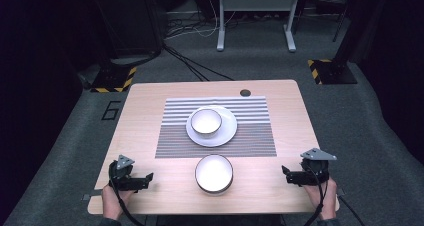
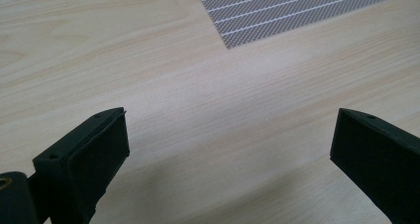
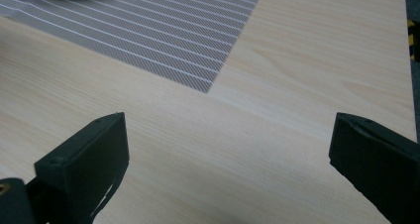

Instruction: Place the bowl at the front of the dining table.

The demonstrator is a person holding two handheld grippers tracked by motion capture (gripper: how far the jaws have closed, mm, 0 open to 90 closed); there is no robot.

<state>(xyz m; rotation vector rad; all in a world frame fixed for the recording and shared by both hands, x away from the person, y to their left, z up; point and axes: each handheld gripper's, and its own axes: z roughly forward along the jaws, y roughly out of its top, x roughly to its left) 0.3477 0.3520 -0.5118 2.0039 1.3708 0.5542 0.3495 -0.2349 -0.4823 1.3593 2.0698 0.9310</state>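
Numeral "6" point(image 1: 110, 110) marked on grey carpet left of pale wooden table point(image 1: 145, 106). White dark-rimmed bowl point(image 1: 214, 173) near front edge, between left gripper point(image 1: 148, 178) and right gripper point(image 1: 285, 174), well apart from both; jaws of each spread wide, empty. Beyond: second white bowl point(image 1: 206, 121) on white plate point(image 1: 227, 133) atop grey striped placemat point(image 1: 175, 136).

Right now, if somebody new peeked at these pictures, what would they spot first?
Probably the white bowl sitting on a white plate in the middle of the striped mat. Next comes a second white bowl with a dark rim, on the bare wooden table just in front of the mat. At the near corners, the left tongs and right tongs rest wide open, holding nothing.
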